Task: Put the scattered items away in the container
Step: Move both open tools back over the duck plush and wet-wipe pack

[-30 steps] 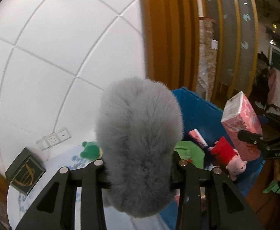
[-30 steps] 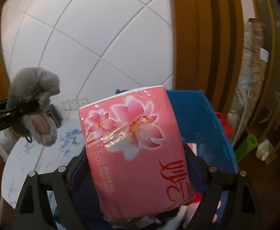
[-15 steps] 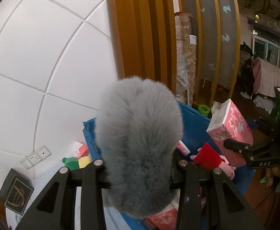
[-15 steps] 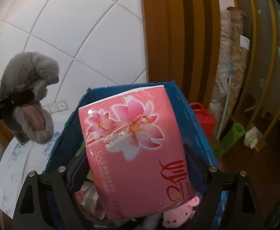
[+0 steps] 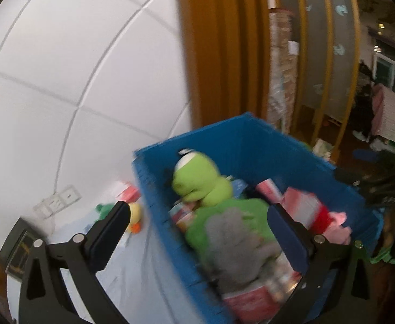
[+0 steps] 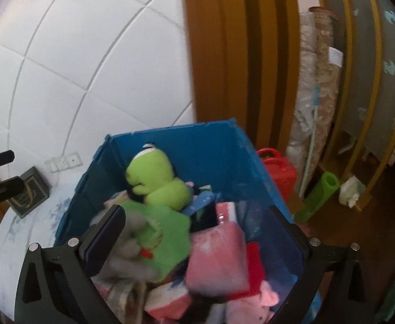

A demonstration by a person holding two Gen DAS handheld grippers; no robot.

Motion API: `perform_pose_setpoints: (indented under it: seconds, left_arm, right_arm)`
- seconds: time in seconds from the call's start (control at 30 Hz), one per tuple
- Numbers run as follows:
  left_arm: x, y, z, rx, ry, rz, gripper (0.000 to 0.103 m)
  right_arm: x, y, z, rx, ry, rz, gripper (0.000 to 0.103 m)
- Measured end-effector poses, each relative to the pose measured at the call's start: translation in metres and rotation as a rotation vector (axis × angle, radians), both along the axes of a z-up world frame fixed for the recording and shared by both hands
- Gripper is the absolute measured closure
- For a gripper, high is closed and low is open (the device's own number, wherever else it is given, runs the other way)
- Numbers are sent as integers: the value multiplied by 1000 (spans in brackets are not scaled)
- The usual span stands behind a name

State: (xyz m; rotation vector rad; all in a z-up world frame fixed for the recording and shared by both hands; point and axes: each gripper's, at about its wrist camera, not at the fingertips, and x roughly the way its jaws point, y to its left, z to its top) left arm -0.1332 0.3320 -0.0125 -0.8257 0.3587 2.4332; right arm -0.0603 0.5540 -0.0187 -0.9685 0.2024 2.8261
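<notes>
The blue bin (image 5: 251,135) stands below both grippers, full of toys and packs. My left gripper (image 5: 198,229) is over it, jaws opening wide. The blurred grey plush (image 5: 235,245) is loose between and below the fingers, on a green cloth toy, with no pad touching it. My right gripper (image 6: 197,237) also hangs over the bin (image 6: 170,131), jaws opening. The pink tissue pack (image 6: 216,259) lies blurred in the bin beneath it, free of the pads. The grey plush (image 6: 132,245) shows beside the pack. A green frog plush (image 6: 157,183) sits at the bin's back.
A yellow duck toy (image 5: 134,213), a small green toy (image 5: 104,209) and a red pack (image 5: 127,191) lie on the white table left of the bin. A black box (image 6: 30,191) leans by the wall sockets (image 6: 62,162). A red container (image 6: 278,172) and a green roll (image 6: 321,191) sit right of the bin.
Both grippers let go over the bin. The grey plush left the left jaws and the pink tissue pack left the right jaws. Both now lie in the bin.
</notes>
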Motion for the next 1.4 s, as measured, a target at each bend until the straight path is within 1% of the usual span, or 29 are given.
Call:
perform_pose_setpoints:
  seconds: [0.13, 0.23, 0.37, 0.53, 0.67, 0.77, 0.83, 0.93, 1.0, 1.1, 1.13, 1.2, 1.27, 1.33, 1.4]
  left_arm:
    - [-12, -53, -19, -6, -29, 82, 0]
    - [-18, -102, -33, -30, -22, 160, 0]
    - [-34, -164, -46, -53, -28, 222, 0]
    - [-67, -223, -65, -89, -32, 244, 0]
    - [-106, -259, -86, -105, -53, 201, 0]
    - [-142, -272, -108, -140, -67, 129, 0]
    - [-170, -270, -126, -162, -90, 90, 0]
    - [-212, -260, -154, -173, -108, 34, 0]
    - [-236, -248, -173, -172, -109, -2, 0]
    - [-274, -218, -212, -181, -151, -74, 0]
    - [-287, -207, -228, -190, -159, -92, 0]
    - [-312, -188, -255, -205, -182, -112, 0]
    - [-336, -169, -281, -238, -189, -115, 0]
    - [-354, -156, -298, -249, -190, -106, 0]
    - [-364, -145, -311, -239, -175, -116, 0]
  right_arm:
    - [-5, -34, 1, 7, -12, 51, 0]
    - [-8, -71, 7, 12, -4, 104, 0]
    - [-22, -133, 11, 29, -8, 167, 0]
    - [-44, -219, 7, 30, -23, 247, 0]
    - [-73, -284, -15, 33, -58, 287, 0]
    - [-102, -323, -49, 18, -89, 283, 0]
    - [-126, -341, -86, -5, -120, 251, 0]
    - [-158, -352, -139, -55, -160, 193, 0]
    - [-182, -353, -180, -97, -184, 145, 0]
    - [-211, -352, -232, -147, -198, 84, 0]
    - [-222, -350, -249, -147, -197, 60, 0]
    - [-242, -345, -275, -154, -196, 32, 0]
    - [-267, -339, -304, -162, -208, 14, 0]
    - [-286, -336, -326, -180, -217, 12, 0]
    - [-298, -331, -340, -201, -199, -3, 0]
